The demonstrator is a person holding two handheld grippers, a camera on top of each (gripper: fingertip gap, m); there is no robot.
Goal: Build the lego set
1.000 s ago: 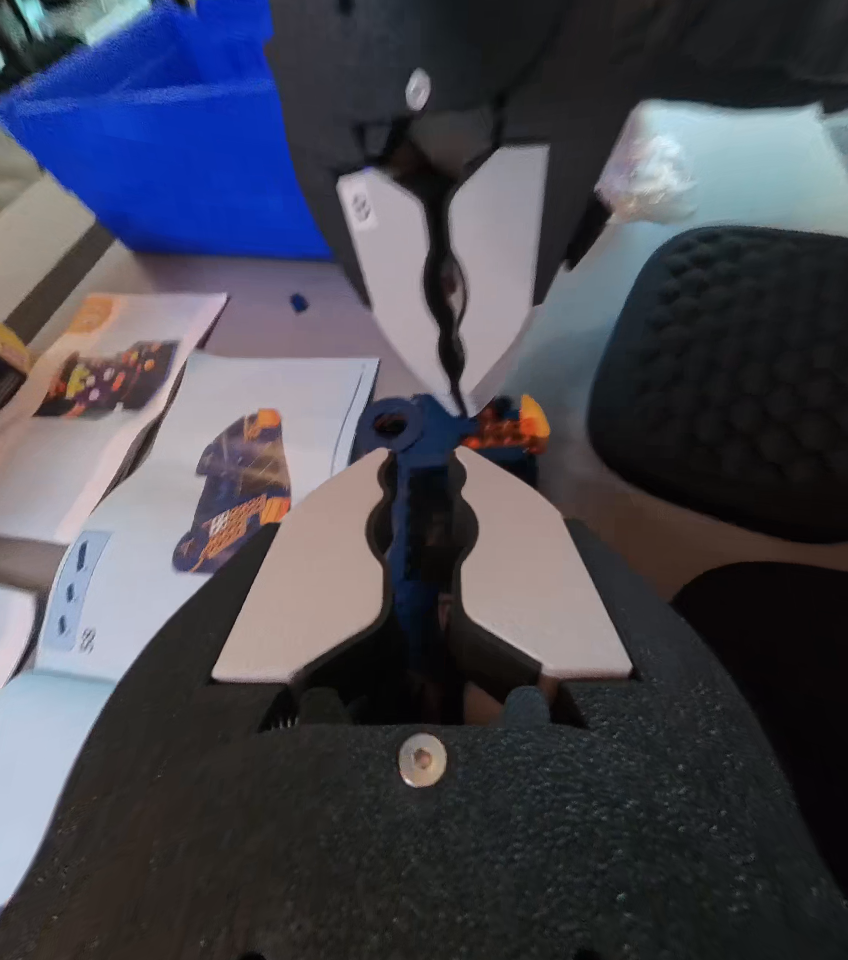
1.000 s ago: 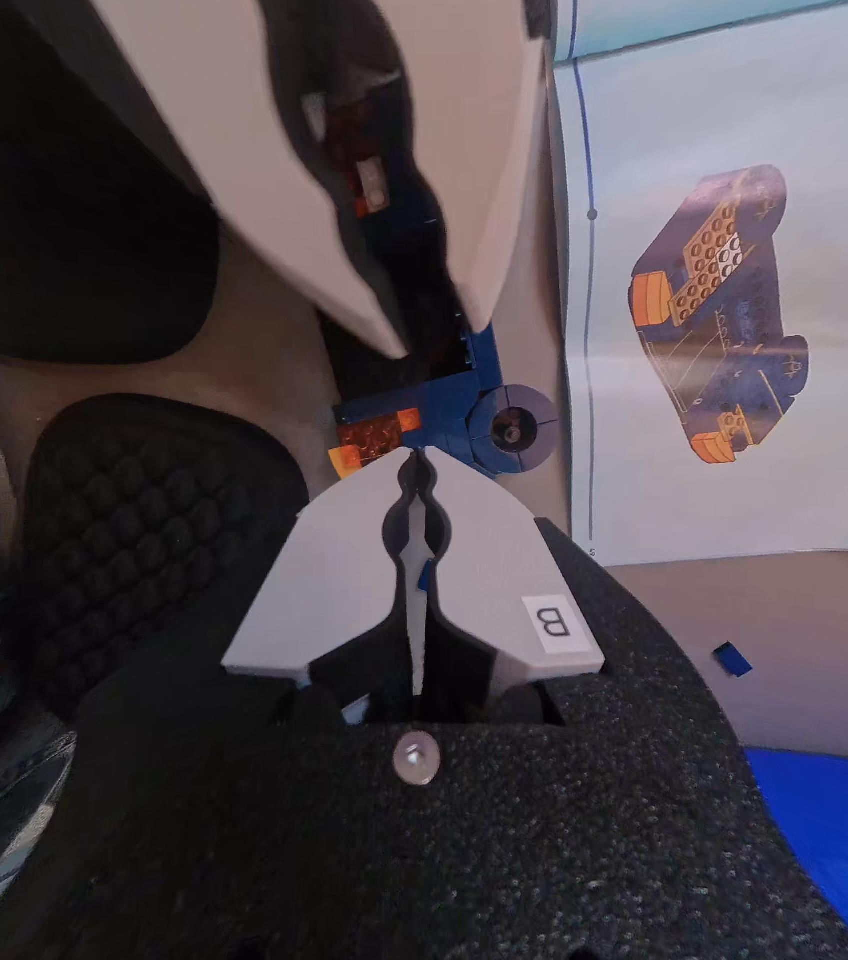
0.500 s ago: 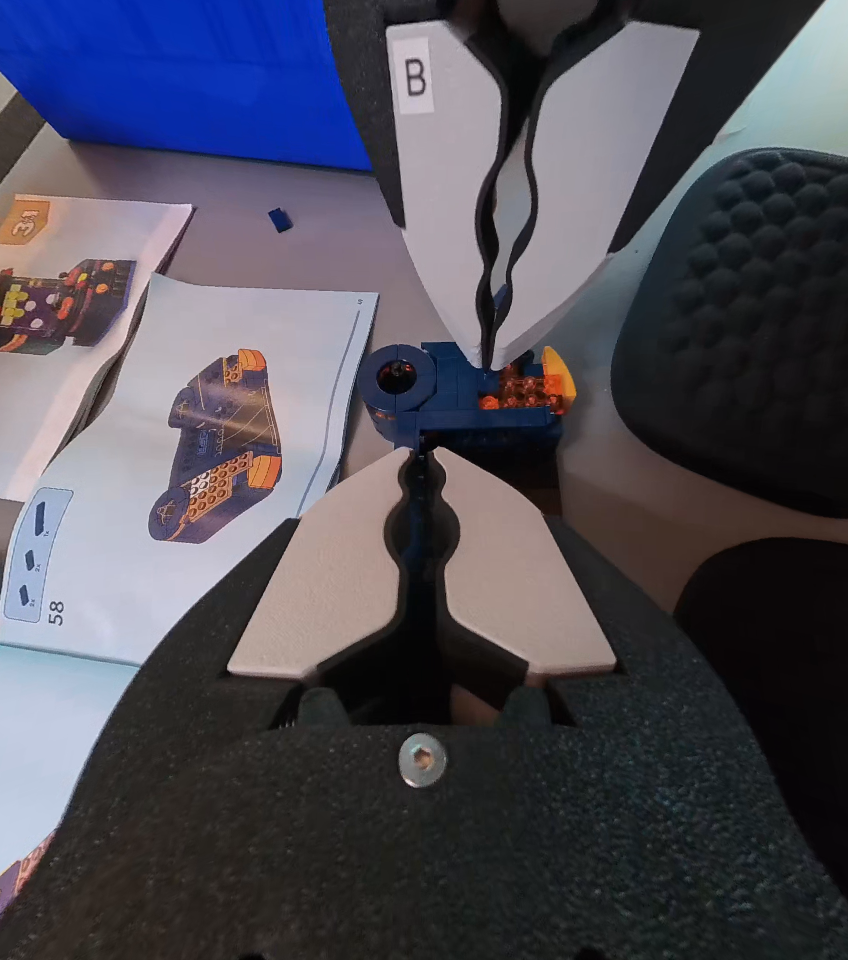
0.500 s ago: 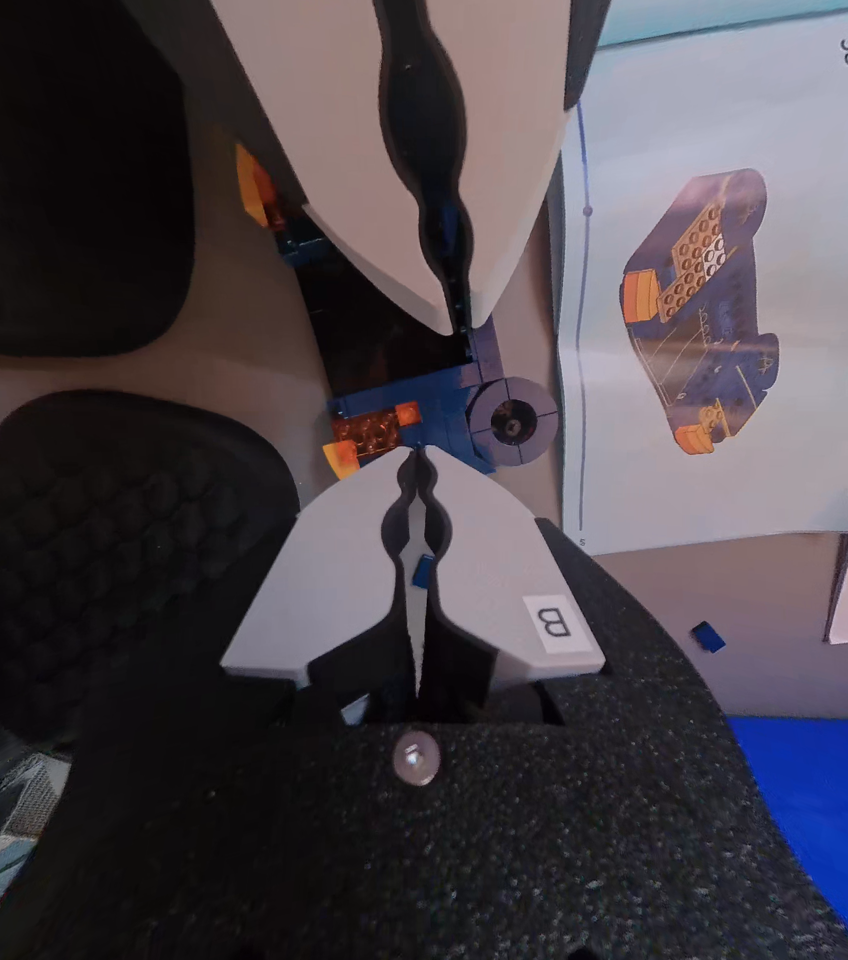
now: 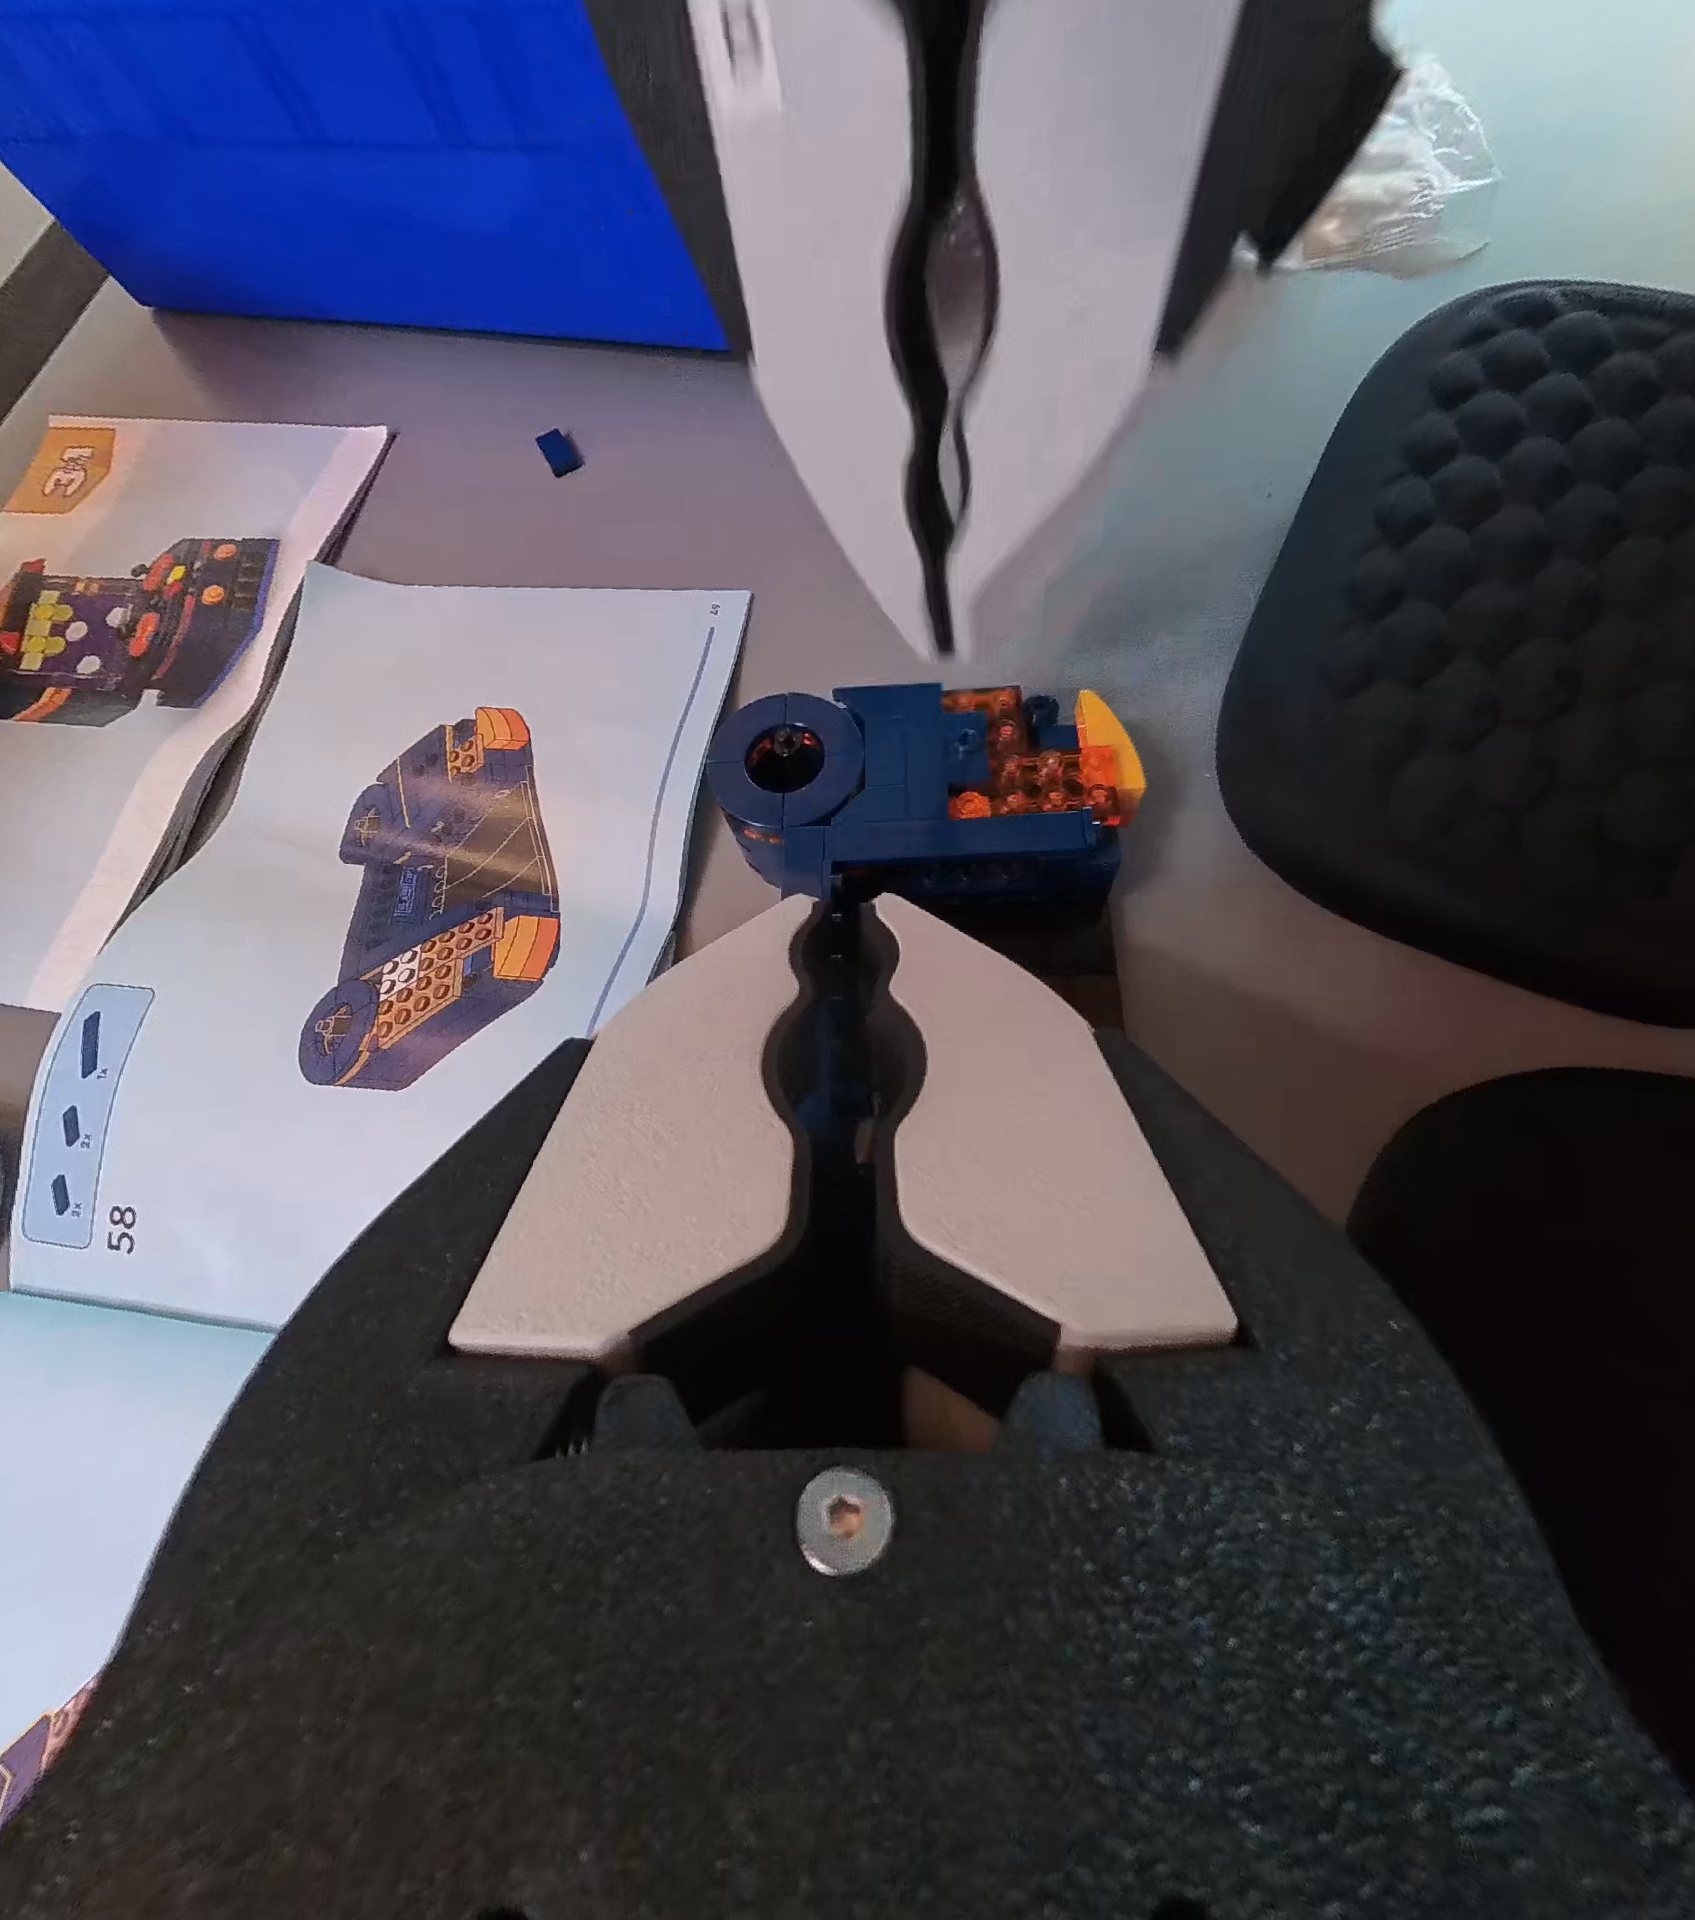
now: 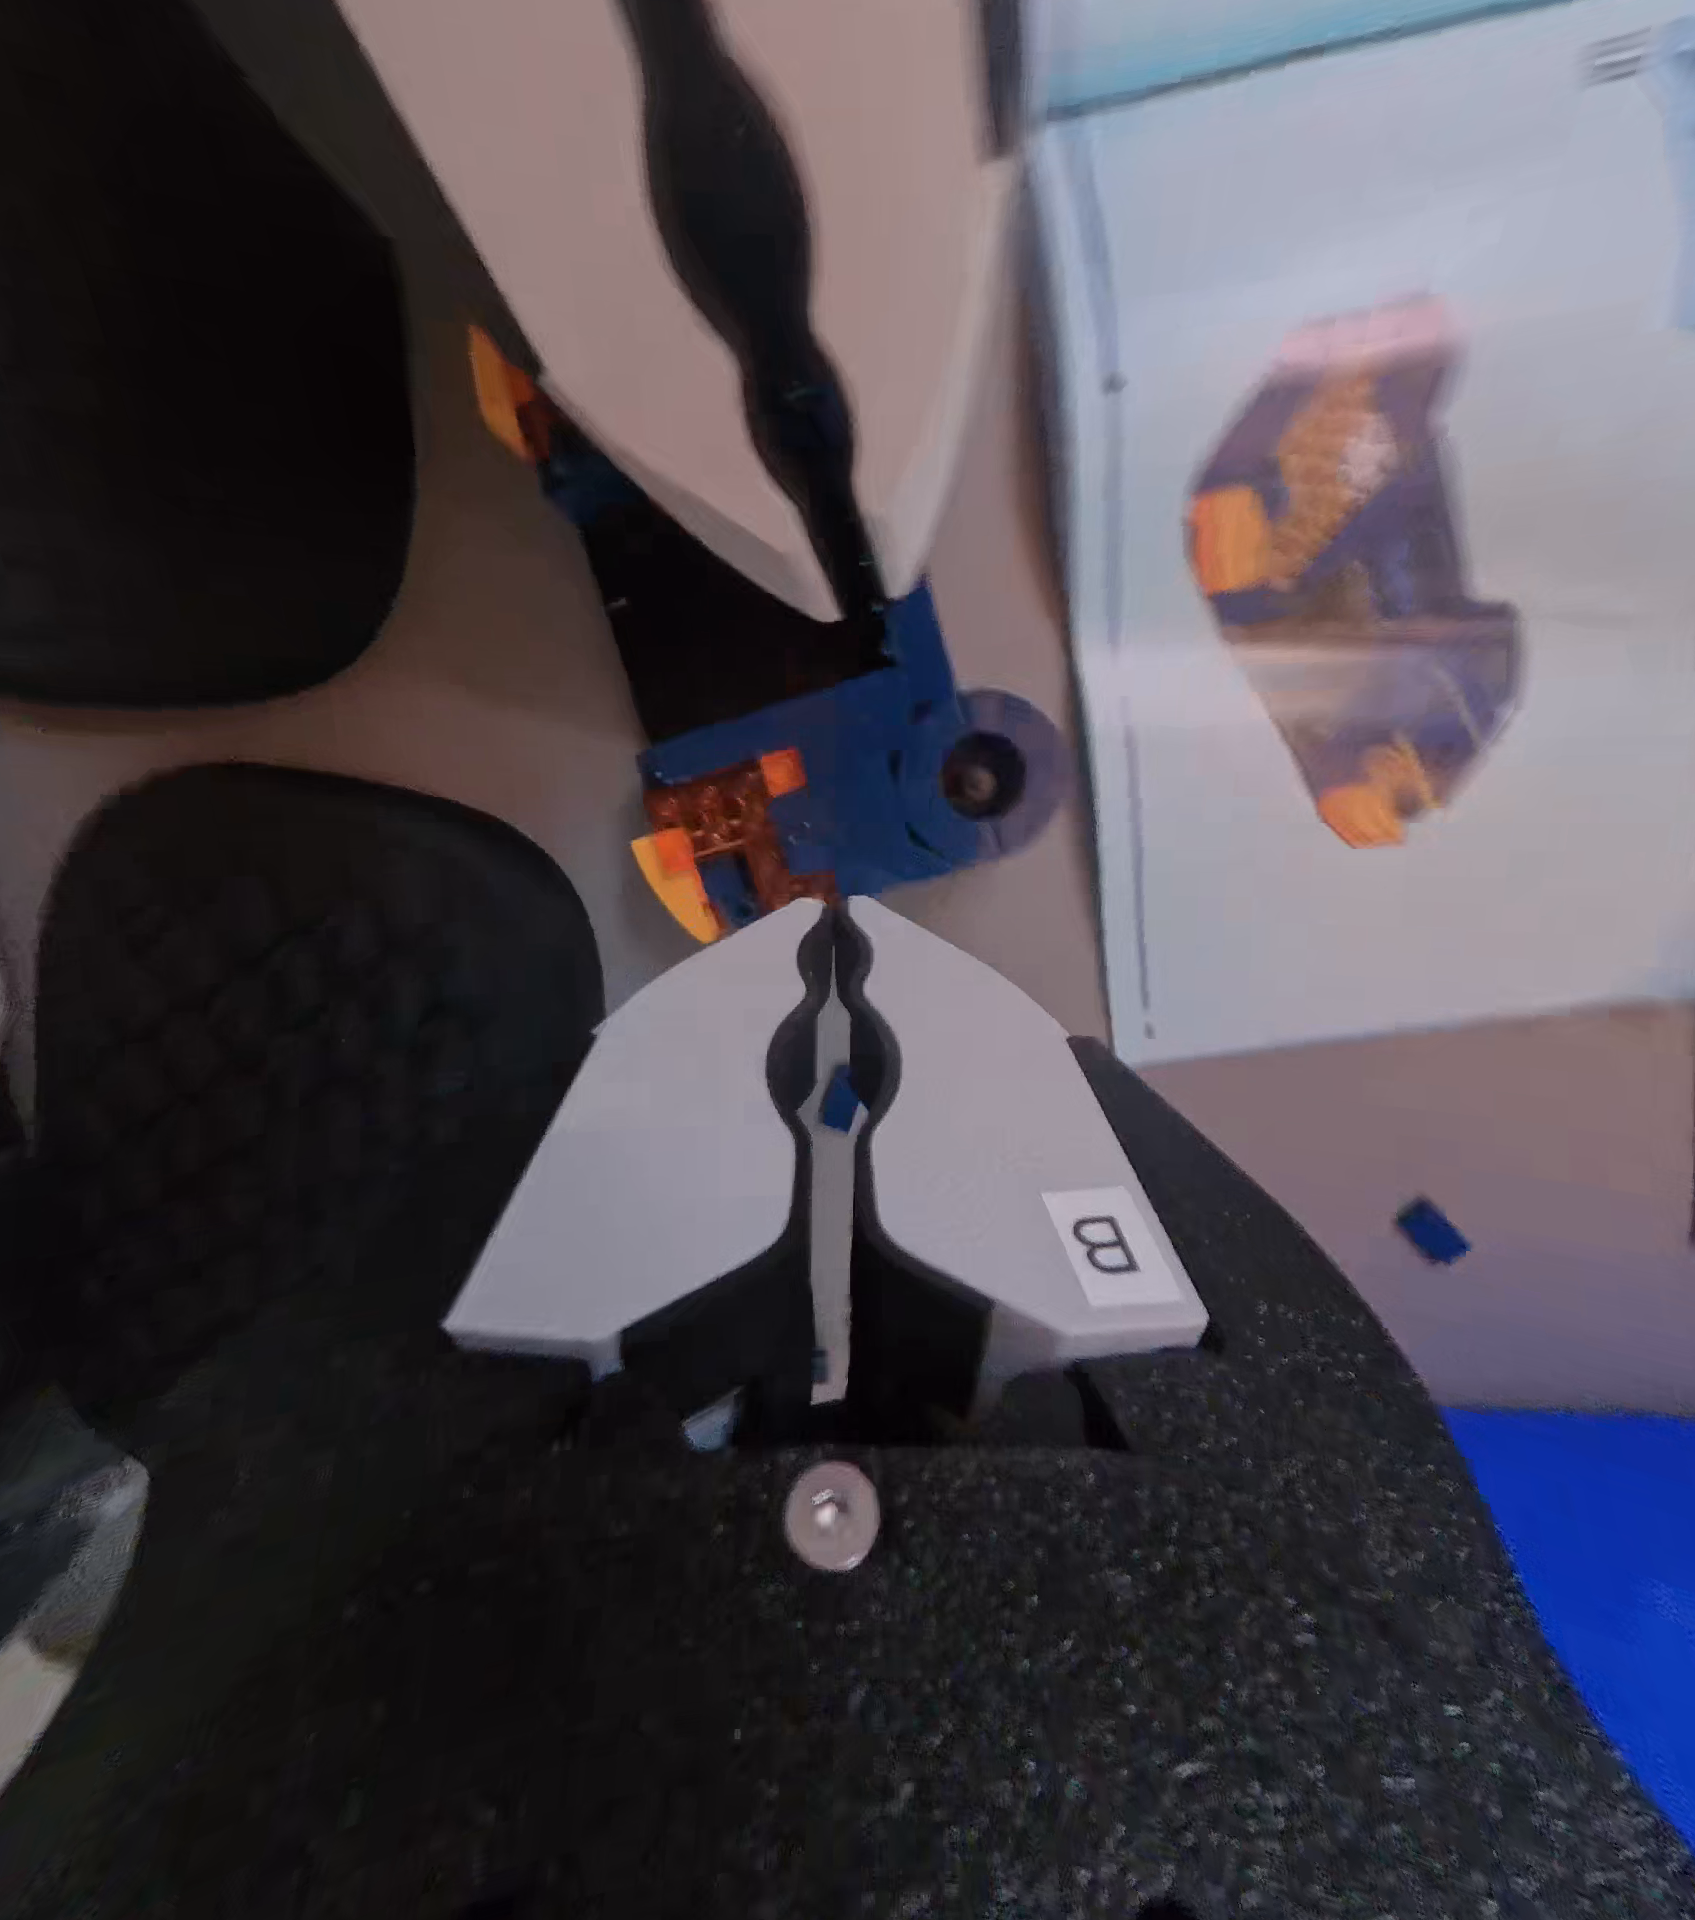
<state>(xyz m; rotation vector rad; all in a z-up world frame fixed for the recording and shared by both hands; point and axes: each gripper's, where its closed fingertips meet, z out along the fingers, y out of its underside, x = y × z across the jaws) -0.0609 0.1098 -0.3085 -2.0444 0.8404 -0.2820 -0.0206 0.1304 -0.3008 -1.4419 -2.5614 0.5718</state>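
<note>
Between left gripper fingers: lego model edge

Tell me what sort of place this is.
Probably a desk in an office or hobby room: open instruction booklets lie on a grey tabletop beside a blue bin, a half-built model and a black cushioned pad.

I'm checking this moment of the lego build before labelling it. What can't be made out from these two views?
- Left wrist view: how the left gripper grips the lego model; its fingers cover that part.
- Left wrist view: whether the right gripper touches the model; it is motion-blurred.
- Right wrist view: the instruction booklet picture; blurred.
- Right wrist view: whether the small blue piece between the right fingers is clamped.
</note>
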